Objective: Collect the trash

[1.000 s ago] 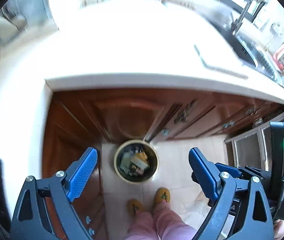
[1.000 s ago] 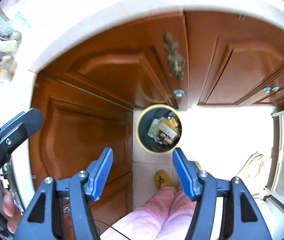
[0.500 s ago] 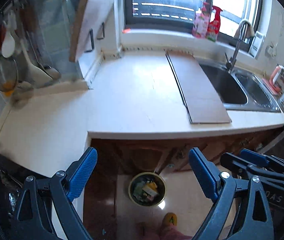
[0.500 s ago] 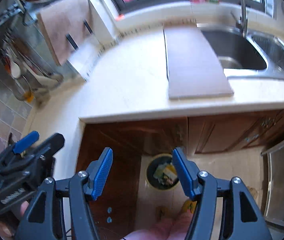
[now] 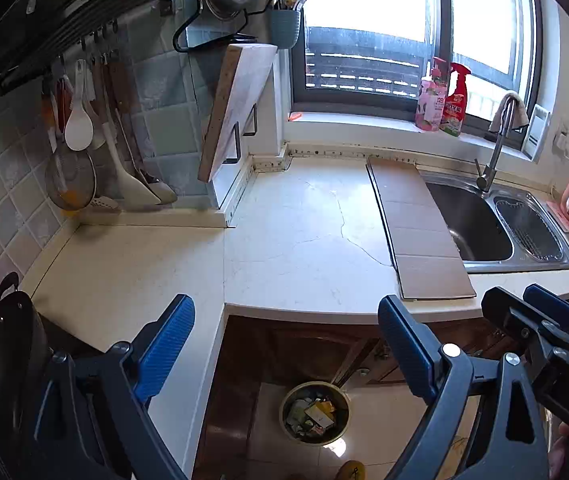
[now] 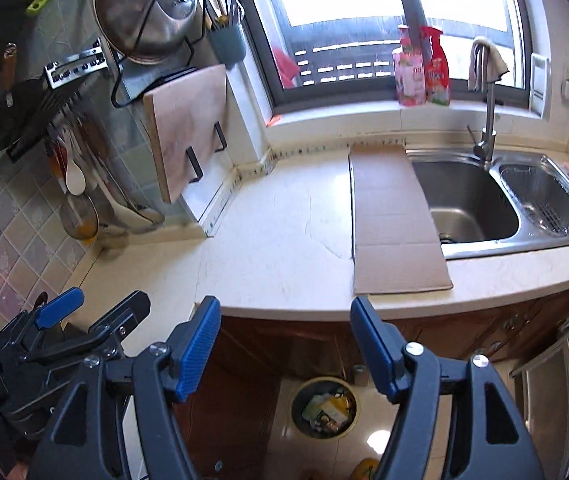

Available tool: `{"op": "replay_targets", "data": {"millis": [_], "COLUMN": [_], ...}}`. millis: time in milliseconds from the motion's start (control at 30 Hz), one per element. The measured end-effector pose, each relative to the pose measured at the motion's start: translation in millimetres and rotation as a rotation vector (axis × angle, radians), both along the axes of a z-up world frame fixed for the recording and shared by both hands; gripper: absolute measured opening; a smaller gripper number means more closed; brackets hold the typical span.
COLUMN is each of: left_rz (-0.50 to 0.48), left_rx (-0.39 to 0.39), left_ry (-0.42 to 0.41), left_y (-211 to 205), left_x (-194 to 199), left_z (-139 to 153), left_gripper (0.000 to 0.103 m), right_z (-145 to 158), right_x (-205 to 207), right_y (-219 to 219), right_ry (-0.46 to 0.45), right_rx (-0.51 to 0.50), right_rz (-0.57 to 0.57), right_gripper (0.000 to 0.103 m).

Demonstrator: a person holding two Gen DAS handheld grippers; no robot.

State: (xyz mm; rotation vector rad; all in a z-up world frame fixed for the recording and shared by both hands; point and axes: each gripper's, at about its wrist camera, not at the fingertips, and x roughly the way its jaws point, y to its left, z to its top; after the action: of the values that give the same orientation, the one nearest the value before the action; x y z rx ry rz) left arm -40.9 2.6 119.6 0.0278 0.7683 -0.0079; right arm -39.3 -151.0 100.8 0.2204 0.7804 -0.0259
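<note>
A round trash bin (image 5: 315,413) holding wrappers and scraps stands on the floor below the counter; it also shows in the right wrist view (image 6: 325,407). A flat brown cardboard sheet (image 5: 416,226) lies on the white counter beside the sink, also in the right wrist view (image 6: 394,224). My left gripper (image 5: 284,344) is open and empty, held above the counter's front edge. My right gripper (image 6: 284,344) is open and empty, at about the same height. Each gripper shows at the edge of the other's view.
A steel double sink (image 5: 496,226) with a tap is at the right. Two spray bottles (image 5: 442,100) stand on the window sill. A cutting board (image 5: 236,108) and utensils (image 5: 80,120) hang at the left. A black wok (image 5: 0,356) sits at the left. Wooden cabinet doors (image 6: 464,336) are below.
Both grippers have risen and tilted up from facing the bin and cabinet doors to facing the counter, sink and window. The bin now sits low in both views. Both stay open.
</note>
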Motion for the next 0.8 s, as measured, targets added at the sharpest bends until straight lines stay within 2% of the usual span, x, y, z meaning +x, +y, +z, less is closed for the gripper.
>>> {"op": "replay_targets", "data": {"millis": [300,800], "left_rz": [0.012,0.025], "left_rx": [0.017,0.025], "left_ry": [-0.029,-0.021], "left_y": [-7.6,-9.9], "left_x": [-4.5,-0.8], "left_z": [6.0,6.3], "left_gripper": [0.092,0.092], "right_z": [6.9,10.1], "right_x": [-2.2,-0.8], "right_y": [5.0,1.3], "right_ry": [-0.015,-0.018], "right_rx": [-0.013,-0.029], "right_rz": [0.007,0.008], "right_gripper": [0.068,0.068]}}
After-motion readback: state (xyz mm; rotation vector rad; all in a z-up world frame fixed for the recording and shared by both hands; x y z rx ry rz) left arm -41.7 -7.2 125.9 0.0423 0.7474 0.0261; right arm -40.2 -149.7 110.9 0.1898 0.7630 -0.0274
